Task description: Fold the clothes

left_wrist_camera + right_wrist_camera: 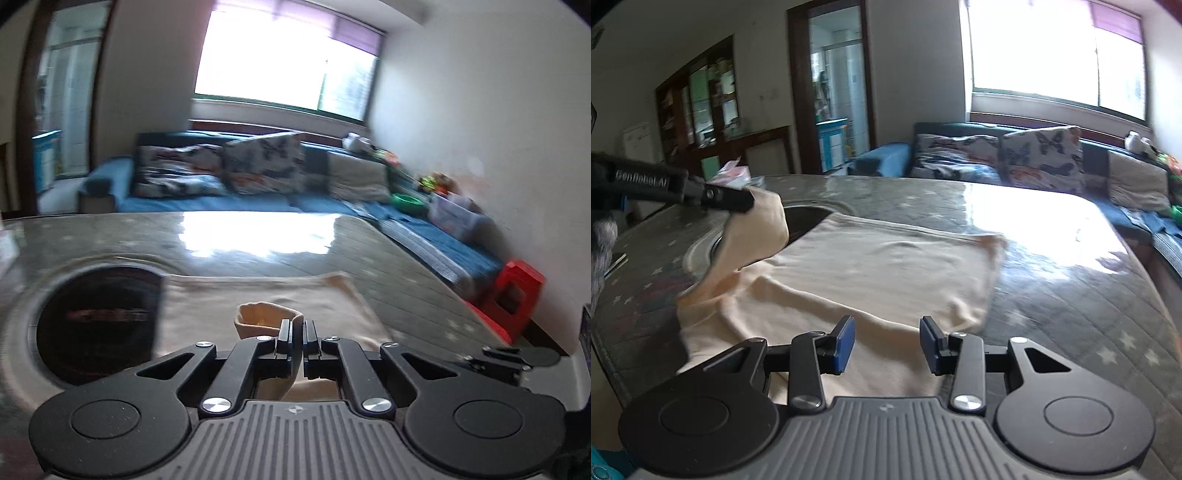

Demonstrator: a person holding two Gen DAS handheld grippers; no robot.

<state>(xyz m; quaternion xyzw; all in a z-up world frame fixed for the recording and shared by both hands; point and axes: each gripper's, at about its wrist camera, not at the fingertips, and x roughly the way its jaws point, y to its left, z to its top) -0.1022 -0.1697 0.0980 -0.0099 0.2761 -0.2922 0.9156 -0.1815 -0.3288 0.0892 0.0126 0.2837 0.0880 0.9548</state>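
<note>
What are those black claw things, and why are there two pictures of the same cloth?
They are grabbers that a person holds, one in each hand, each with a camera looking along its two fingers. One picture comes from the left grabber, the other from the right grabber. A cream-coloured soft garment lies on the grey star-patterned table cover, partly over a round dark opening. The left grabber is shut on the garment's sleeve, lifting it. The right grabber's fingers are apart above the garment's near edge and hold nothing.

left gripper (748,201) side, white lettering: "genrobot.ai"
dark round inset (99,317) in the table, reddish marking: too blurred to read
other readable text: none
</note>
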